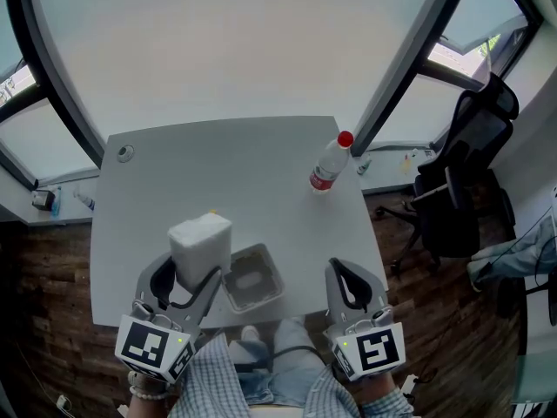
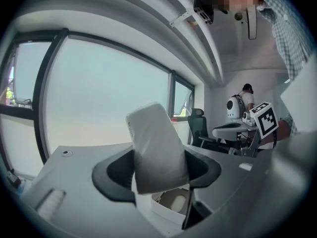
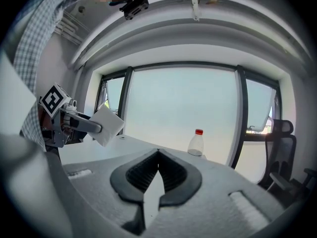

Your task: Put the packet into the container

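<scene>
Head view, from the left: a small round grommet (image 1: 126, 153) sits in the far left corner of the grey surface (image 1: 244, 172). Nearer, by the near edge, the left tongs (image 1: 186, 281) are clamped on the white packet (image 1: 201, 240). The packet stands up out of the jaws, slightly tilted, and is lifted off the surface. Just to its right the container (image 1: 275, 268), a pale open tray, rests on the surface against the near edge with its open top facing up. The packet hangs beside the container's left rim, not inside it. In the left gripper view the packet fills the gap between the jaws, and the container shows below and just beyond it. Right of the container, the right tongs (image 1: 346, 279) hover over the near right corner with their jaws together and nothing between them. A clear bottle with a red cap (image 1: 330, 164) stands upright near the far right corner, well apart from the container. Off the surface's right edge stands a black office chair (image 1: 461, 190).
</scene>
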`<state>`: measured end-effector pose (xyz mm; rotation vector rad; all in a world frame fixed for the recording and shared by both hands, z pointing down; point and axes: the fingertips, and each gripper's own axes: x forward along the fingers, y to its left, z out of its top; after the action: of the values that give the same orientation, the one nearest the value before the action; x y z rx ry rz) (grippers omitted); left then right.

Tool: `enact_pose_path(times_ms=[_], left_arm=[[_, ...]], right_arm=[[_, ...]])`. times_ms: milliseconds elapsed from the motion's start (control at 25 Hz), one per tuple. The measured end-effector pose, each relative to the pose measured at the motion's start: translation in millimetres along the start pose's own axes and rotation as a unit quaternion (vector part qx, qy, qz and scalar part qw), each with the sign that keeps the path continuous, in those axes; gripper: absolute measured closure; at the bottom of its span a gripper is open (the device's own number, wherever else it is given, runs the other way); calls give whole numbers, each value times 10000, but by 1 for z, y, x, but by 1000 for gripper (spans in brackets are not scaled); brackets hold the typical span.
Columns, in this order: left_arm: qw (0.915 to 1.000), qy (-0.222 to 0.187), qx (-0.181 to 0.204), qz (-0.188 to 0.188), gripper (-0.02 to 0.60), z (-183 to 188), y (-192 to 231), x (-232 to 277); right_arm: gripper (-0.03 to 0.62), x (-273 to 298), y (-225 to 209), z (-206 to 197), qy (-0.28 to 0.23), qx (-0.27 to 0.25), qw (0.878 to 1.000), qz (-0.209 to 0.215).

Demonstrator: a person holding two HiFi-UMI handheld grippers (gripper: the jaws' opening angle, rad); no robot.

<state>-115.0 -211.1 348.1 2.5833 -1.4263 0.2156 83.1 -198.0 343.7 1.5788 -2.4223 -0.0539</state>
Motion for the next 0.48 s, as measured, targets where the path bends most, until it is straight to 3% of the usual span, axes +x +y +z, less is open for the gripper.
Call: enact_pose_path(times_ms=[480], left_arm=[[9969, 777, 109, -104, 304, -39, -18, 25]], right_arm=[[592, 16, -12, -13, 89, 86, 9997, 218]])
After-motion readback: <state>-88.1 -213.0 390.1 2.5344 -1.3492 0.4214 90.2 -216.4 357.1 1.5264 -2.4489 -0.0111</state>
